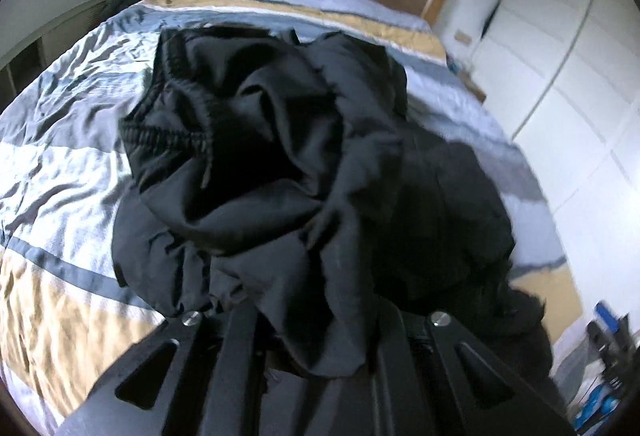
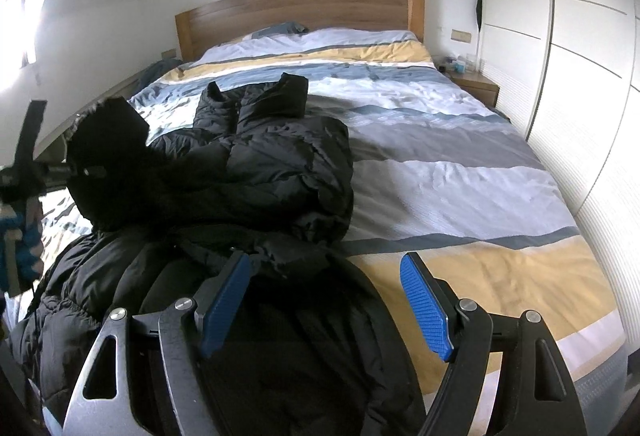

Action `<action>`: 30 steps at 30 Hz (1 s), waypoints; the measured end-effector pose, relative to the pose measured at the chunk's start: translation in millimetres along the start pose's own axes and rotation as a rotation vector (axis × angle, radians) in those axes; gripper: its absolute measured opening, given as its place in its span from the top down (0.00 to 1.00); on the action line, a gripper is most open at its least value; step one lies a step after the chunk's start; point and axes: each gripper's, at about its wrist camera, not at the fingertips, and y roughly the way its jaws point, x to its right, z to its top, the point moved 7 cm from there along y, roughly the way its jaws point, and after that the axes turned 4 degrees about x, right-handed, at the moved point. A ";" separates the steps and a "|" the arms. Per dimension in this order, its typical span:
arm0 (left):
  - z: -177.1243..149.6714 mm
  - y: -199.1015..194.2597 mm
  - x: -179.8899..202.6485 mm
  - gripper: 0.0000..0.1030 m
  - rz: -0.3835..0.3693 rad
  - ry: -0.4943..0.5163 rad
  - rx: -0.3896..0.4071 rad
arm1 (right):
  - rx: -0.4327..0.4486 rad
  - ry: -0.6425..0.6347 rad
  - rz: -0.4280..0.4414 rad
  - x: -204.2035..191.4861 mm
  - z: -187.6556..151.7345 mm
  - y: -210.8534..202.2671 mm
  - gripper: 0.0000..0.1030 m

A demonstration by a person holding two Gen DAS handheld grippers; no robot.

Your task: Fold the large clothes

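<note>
A large black puffer jacket (image 2: 264, 172) lies crumpled on the striped bed, its sleeves pointing toward the headboard. In the left wrist view a bunched part of the jacket (image 1: 280, 172) with an elastic cuff fills the middle and drapes over my left gripper (image 1: 316, 320), whose fingertips are hidden by the cloth; it is shut on the fabric and holds it lifted. The left gripper also shows at the left of the right wrist view (image 2: 86, 170), carrying a black lump of jacket. My right gripper (image 2: 326, 300) is open, blue pads (image 2: 426, 310) apart, just above the jacket's near edge.
The bed (image 2: 460, 172) has a blue, grey, white and yellow striped duvet and a wooden headboard (image 2: 300, 12). White wardrobes (image 2: 580, 36) stand along the right, with a bedside table (image 2: 476, 84) at the far right. A bright window is at left.
</note>
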 end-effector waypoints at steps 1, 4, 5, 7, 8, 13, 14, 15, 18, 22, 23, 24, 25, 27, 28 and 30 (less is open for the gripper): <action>-5.9 3.9 6.2 0.90 0.003 0.016 -0.013 | 0.000 0.002 -0.001 1.0 -0.3 -0.6 0.26; -18.2 9.9 19.0 0.89 -0.001 0.034 -0.036 | -0.002 0.004 0.000 2.2 -1.3 -1.5 0.26; -21.9 12.1 23.4 0.87 -0.009 0.034 -0.044 | -0.003 0.003 0.000 1.8 -1.7 -2.2 0.26; -24.5 12.8 28.3 0.85 -0.023 0.038 -0.053 | -0.004 -0.001 0.000 1.0 -2.4 -3.7 0.26; -26.9 11.8 31.8 0.85 -0.028 0.044 -0.056 | -0.004 0.000 0.001 0.8 -2.8 -5.0 0.26; -28.9 9.1 30.7 0.77 -0.068 0.049 -0.091 | 0.001 0.003 0.007 -2.0 -0.9 -10.7 0.26; -30.8 5.3 32.2 0.75 -0.076 0.049 -0.096 | 0.003 0.002 0.008 -3.5 -0.5 -12.4 0.25; -31.4 2.7 31.8 0.74 -0.081 0.050 -0.098 | 0.006 -0.001 0.008 -5.2 0.3 -15.5 0.25; -34.6 -12.6 34.7 0.70 -0.092 0.060 -0.104 | 0.018 -0.008 0.012 -9.7 3.6 -26.0 0.25; -35.0 -42.0 42.2 0.70 -0.122 0.055 -0.097 | 0.047 -0.017 0.018 -14.7 8.0 -51.7 0.25; -34.4 -51.4 45.2 0.70 -0.120 0.060 -0.089 | 0.055 -0.018 0.021 -15.5 9.2 -59.0 0.24; -32.9 -65.6 47.0 0.70 -0.118 0.069 -0.076 | 0.062 -0.018 0.023 -16.2 10.1 -65.7 0.24; -31.5 -75.2 47.4 0.70 -0.116 0.075 -0.067 | 0.070 -0.019 0.027 -16.9 11.2 -73.2 0.23; -27.1 -96.6 48.3 0.70 -0.108 0.090 -0.047 | 0.087 -0.020 0.036 -18.2 13.7 -86.7 0.22; -23.8 -111.9 47.9 0.70 -0.095 0.097 -0.029 | 0.095 -0.020 0.040 -19.6 14.8 -93.6 0.21; -16.3 -134.8 46.2 0.70 -0.078 0.099 -0.002 | 0.110 -0.023 0.050 -22.2 16.6 -105.9 0.20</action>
